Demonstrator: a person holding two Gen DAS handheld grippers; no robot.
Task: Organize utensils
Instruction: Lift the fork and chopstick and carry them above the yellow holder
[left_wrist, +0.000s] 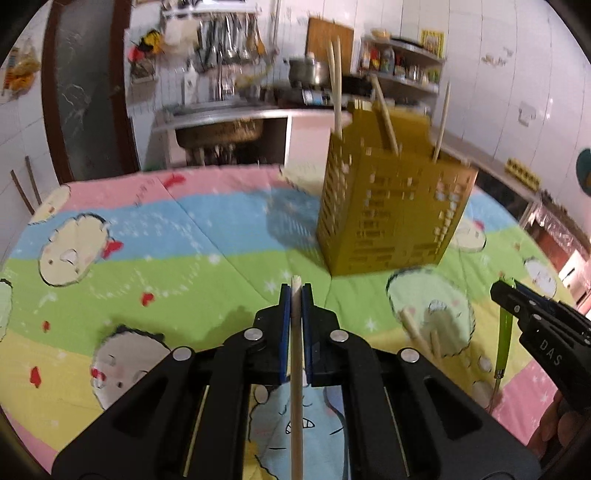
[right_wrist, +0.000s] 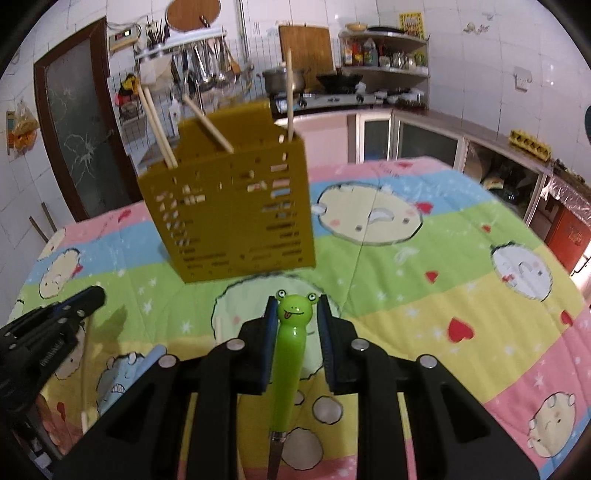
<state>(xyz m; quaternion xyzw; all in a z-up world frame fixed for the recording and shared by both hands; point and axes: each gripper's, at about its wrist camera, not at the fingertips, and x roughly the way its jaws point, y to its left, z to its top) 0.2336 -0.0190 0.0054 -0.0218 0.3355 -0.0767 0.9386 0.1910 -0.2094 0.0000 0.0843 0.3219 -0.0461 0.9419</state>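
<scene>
From the left wrist: left gripper (left_wrist: 296, 295) clamped shut on a wooden chopstick (left_wrist: 296, 369), shaft running back between the blue pads, tip just past them. Ahead and to the right, a yellow perforated utensil holder (left_wrist: 391, 214) upright on the cartoon-print cloth (left_wrist: 166, 266), four chopsticks (left_wrist: 335, 85) leaning out of its top. Off to the right, the right gripper (left_wrist: 517, 299) above a green handle; loose chopsticks (left_wrist: 415, 332) lay between the two tools. From the right wrist: right gripper (right_wrist: 297, 314) around a frog-headed green utensil (right_wrist: 290, 350), left pad touching the head, right pad slightly apart, so grip uncertain. Holder (right_wrist: 229, 214) ahead and slightly left; left gripper (right_wrist: 74, 302) far left.
</scene>
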